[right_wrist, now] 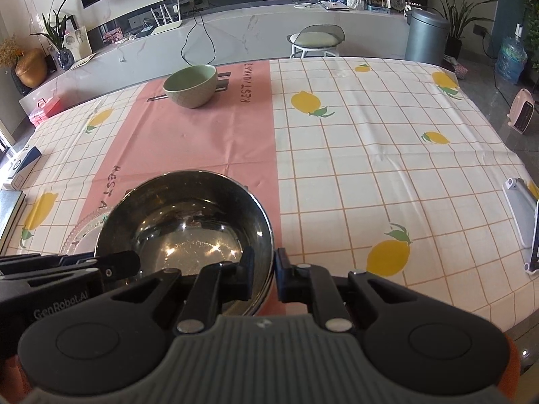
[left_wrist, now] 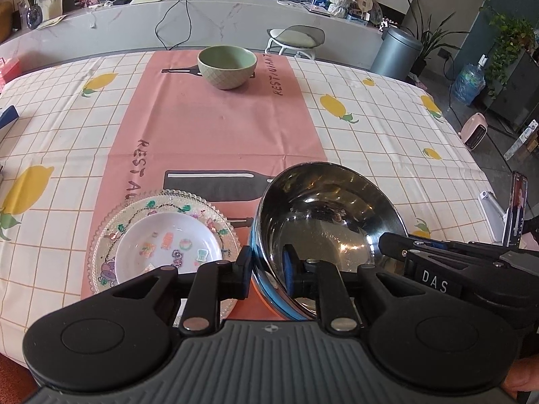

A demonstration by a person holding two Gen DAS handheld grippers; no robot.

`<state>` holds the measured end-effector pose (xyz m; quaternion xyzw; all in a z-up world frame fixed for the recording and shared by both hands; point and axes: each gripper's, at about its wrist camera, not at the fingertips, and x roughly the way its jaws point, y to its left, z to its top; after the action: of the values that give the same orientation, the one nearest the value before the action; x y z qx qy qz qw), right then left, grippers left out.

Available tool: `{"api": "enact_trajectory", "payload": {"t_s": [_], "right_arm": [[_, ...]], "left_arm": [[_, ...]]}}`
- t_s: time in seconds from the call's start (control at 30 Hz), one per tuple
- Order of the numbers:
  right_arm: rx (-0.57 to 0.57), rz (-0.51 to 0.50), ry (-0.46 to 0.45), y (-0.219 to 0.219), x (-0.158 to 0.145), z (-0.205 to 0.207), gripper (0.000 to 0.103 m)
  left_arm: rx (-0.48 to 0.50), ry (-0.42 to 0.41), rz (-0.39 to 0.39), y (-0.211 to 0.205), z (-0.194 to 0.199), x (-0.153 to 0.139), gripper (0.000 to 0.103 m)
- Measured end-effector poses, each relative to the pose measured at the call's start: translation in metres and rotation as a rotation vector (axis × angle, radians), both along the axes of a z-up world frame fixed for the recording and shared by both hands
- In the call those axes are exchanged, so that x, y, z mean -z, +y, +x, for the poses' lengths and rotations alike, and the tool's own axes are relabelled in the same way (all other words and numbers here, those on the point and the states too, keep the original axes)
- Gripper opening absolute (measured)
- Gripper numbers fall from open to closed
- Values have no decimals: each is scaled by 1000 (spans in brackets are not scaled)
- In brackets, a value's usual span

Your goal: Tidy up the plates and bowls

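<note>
Lemon-print cloth with a pink runner stretches ahead of both my tools, and I've got the steel bowl pinched from two sides. My left gripper is clamped on the near-left rim, one pad outside, one inside; my right gripper bites the rim on its side the same way. So both are closed on that bowl, which sits tilted just ahead of my fingers. Just left of it, beside my left tool, lies the small white plate stacked on the beaded glass plate. Far ahead stands the green bowl.

Risk now, as I judge it: polished steel, thin rim, two grips. If my hands drift apart or twist unevenly, the rim could slip out of one pad and the bowl swing down onto the glass plate.

My left view shows the stacked plates fully and the bowl's blue outer wall; my right view hides most of them behind the bowl but shows bare cloth off to the right.
</note>
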<state>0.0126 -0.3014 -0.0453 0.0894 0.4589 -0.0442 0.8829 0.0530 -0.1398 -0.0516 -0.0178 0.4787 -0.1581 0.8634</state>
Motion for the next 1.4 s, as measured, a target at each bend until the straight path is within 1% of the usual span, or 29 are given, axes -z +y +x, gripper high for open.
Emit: {"api": "enact_trajectory", "payload": {"t_s": [0.07, 0.17, 0.3, 0.37, 0.4, 0.43, 0.5, 0.6, 0.73, 1.1, 1.2, 1.3, 1.4], "right_arm": [[-1, 0, -1, 0, 0, 0, 11], [2, 7, -7, 0, -1, -2, 12], [7, 8, -23, -1, -4, -3, 13], [8, 11, -36, -1, -7, -3, 21], [8, 11, -45, -2, -9, -4, 27], [8, 11, -54, -2, -10, -4, 30], [9, 15, -65, -2, -14, -4, 31], [2, 25, -85, -1, -18, -2, 37], [-14, 34, -101, 1, -23, 4, 38], [-87, 51, -119, 14, -38, 43, 46], [-113, 38, -122, 20, -41, 58, 46], [-134, 51, -117, 23, -44, 75, 47], [-146, 60, -116, 26, -47, 92, 47]], "left_arm": [[-3, -6, -10, 2, 0, -1, 20], [-11, -27, -29, 5, 0, -6, 31], [-19, -51, -47, 8, 1, -12, 32], [-24, -61, -59, 11, 2, -15, 33], [-23, -67, -60, 12, 3, -16, 36], [-21, -70, -61, 13, 4, -17, 37], [-20, -77, -69, 15, 6, -20, 40], [-23, -89, -81, 19, 10, -24, 40], [-19, -102, -91, 24, 17, -30, 42], [10, -144, -63, 32, 48, -46, 44], [20, -156, -50, 34, 60, -51, 45], [25, -162, -39, 35, 74, -54, 46], [25, -149, -51, 37, 92, -56, 46]]}}
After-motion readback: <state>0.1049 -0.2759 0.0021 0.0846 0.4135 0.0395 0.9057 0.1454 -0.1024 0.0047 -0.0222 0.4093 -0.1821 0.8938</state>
